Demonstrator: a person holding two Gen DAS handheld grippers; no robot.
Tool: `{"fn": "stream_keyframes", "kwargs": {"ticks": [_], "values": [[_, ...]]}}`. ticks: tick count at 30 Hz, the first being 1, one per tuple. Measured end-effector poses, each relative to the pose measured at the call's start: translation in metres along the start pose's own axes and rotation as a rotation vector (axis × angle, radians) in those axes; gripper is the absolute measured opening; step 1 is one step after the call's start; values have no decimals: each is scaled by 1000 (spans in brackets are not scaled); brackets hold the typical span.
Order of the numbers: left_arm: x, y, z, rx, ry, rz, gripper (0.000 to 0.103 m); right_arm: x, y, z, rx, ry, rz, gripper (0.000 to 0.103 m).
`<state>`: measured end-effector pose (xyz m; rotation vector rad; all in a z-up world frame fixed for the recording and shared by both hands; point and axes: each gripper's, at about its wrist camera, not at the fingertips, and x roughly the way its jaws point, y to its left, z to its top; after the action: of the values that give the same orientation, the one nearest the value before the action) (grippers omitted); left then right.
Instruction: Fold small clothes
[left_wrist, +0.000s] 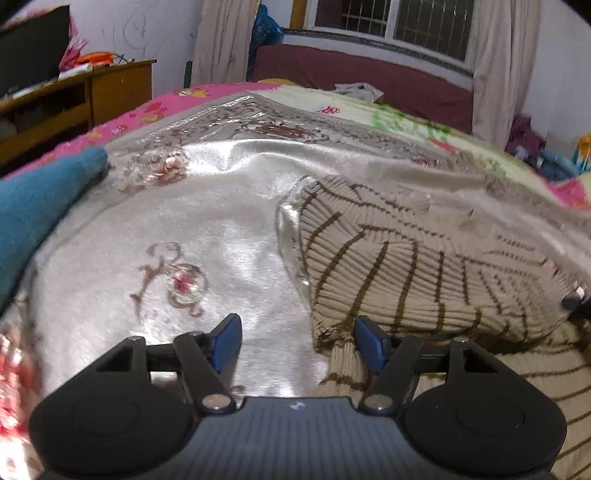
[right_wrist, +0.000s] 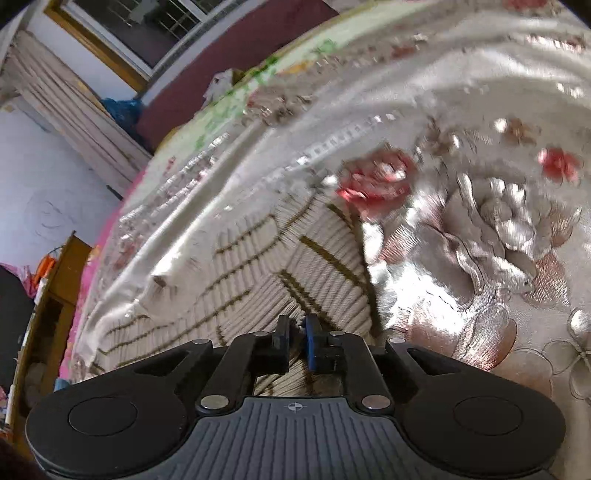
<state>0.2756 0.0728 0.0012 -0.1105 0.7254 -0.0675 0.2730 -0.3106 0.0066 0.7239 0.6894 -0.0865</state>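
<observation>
A beige ribbed knit sweater (left_wrist: 406, 258) with thin brown stripes lies crumpled on a shiny silver floral bedspread (left_wrist: 221, 221). My left gripper (left_wrist: 297, 325) hovers at the sweater's left edge with its jaws wide open. Its right blue pad (left_wrist: 369, 343) is over the knit and its left pad (left_wrist: 227, 339) over bare bedspread, and nothing is gripped. In the right wrist view my right gripper (right_wrist: 297, 321) is shut on a fold of the sweater (right_wrist: 258, 273), near its right edge, with the knit pinched between the pads.
A teal cloth (left_wrist: 33, 210) lies at the bed's left side. A wooden desk (left_wrist: 92, 96) with clutter stands beyond the bed on the left. Curtains (left_wrist: 495, 74) and a window (left_wrist: 406, 22) are behind. The bedspread (right_wrist: 461, 110) stretches far to the right.
</observation>
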Motion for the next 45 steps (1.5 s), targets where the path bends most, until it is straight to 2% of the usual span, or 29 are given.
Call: {"fn": "stream_keyframes", "kwargs": {"ticks": [4,7,12,15,18,21,25,27,29,33,40,45], "values": [[-15,11,1,-28,32,-16,71,-41,3,-11,-51,7,32,27],[-41,20,-8,-15,77,-71,71,-87,1,-35,-122,59,24,28],[-98,32,-43,49,175,-122,71,-164,-17,-88,-180,179,-30,35],[-129,40,-67,15,229,-156,71,-199,-31,-118,-160,255,-56,36],[-149,41,-87,-11,272,-197,71,-221,-40,-146,-164,286,-82,44],[-156,39,-101,-9,321,-215,70,-227,-48,-167,-147,302,-85,47],[-158,39,-119,-25,377,-222,70,-218,-56,-186,-84,343,-41,47],[-158,40,-126,-47,399,-232,65,-213,-58,-191,-75,341,-46,47],[-160,40,-126,-61,393,-236,59,-212,-61,-194,-51,335,-30,47],[-166,34,-124,-89,374,-306,59,-210,-66,-192,19,329,18,47],[-152,31,-125,-117,405,-268,54,-208,-74,-193,45,322,38,47],[-147,41,-125,-174,424,-265,38,-207,-86,-192,95,319,72,47]]}}
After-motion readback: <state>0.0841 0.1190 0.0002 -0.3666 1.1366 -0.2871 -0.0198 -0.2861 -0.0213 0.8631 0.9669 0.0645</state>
